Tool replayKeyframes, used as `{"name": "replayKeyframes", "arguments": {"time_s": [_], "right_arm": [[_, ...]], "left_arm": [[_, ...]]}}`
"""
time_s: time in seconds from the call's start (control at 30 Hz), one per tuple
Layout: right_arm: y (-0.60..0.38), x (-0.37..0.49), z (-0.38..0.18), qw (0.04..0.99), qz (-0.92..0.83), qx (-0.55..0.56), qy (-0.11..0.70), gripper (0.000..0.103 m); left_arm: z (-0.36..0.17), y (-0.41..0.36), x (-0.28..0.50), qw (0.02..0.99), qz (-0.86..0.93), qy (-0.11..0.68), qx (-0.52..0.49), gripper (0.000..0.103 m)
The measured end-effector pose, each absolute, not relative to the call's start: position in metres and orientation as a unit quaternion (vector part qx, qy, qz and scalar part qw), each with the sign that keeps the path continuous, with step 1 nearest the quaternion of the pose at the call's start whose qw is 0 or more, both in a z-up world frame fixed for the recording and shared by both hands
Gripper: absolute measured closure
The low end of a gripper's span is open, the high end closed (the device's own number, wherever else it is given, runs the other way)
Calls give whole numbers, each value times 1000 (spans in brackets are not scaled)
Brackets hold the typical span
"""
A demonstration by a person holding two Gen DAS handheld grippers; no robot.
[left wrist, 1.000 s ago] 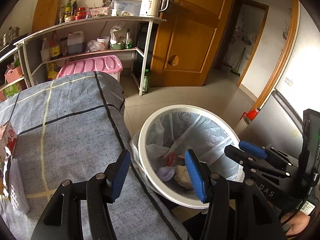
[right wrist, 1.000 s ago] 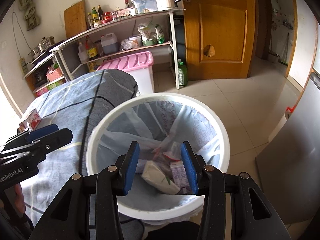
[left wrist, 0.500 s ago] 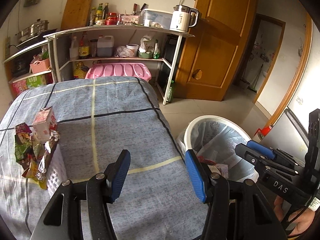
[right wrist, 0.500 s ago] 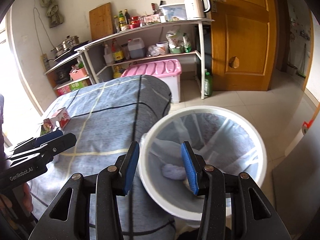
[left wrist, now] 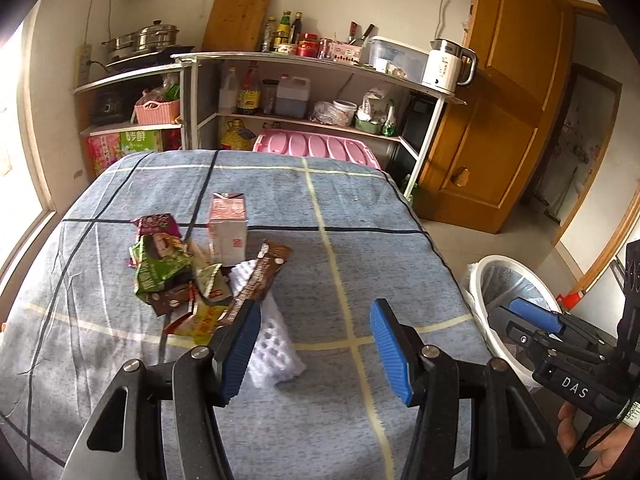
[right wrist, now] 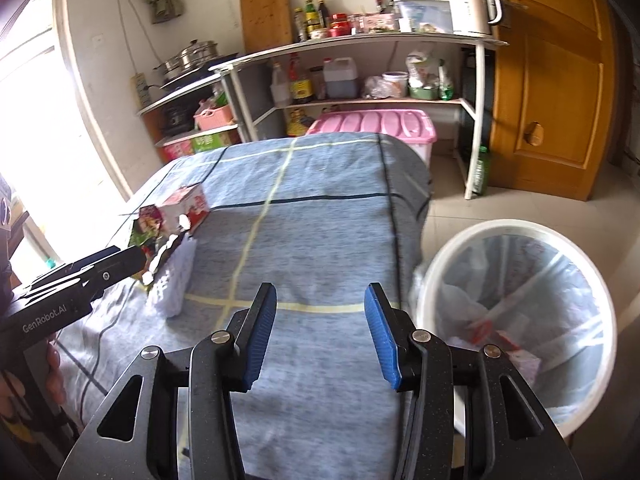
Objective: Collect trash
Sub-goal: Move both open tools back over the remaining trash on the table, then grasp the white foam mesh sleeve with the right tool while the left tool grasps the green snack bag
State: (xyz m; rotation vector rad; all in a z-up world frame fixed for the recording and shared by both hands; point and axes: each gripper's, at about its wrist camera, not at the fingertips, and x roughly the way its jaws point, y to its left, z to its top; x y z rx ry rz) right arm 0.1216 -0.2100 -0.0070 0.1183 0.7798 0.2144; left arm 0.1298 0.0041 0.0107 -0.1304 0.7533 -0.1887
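A heap of snack wrappers (left wrist: 176, 276), a pink-and-white milk carton (left wrist: 228, 230) and a white foam sheet (left wrist: 272, 344) lie on the table's blue-grey checked cloth (left wrist: 340, 216). My left gripper (left wrist: 314, 348) is open and empty, low over the cloth just right of the foam sheet. My right gripper (right wrist: 318, 334) is open and empty above the cloth's right part, beside the white lined trash bin (right wrist: 516, 320), which holds several pieces of trash. The carton (right wrist: 186, 206), wrappers (right wrist: 150, 226) and foam sheet (right wrist: 174, 276) show at the left of the right wrist view.
The bin (left wrist: 512, 304) stands on the tiled floor off the table's right edge. Behind the table are a pink storage box (left wrist: 316, 148), metal shelves with bottles and a kettle (left wrist: 448, 64), and a wooden door (left wrist: 500, 120).
Both grippers have swung left from over the bin to over the table. The trash heap has come into the middle of the left view; the bin has slid to the right.
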Motion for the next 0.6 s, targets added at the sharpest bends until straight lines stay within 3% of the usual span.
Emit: {"name": "replayKeyframes", "arguments": {"time_s": [0.6], "right_arm": [[-92, 163, -33, 880, 213, 27, 424, 55]], "left_arm": [[-10, 128, 143, 922, 2, 372, -107, 41]]}}
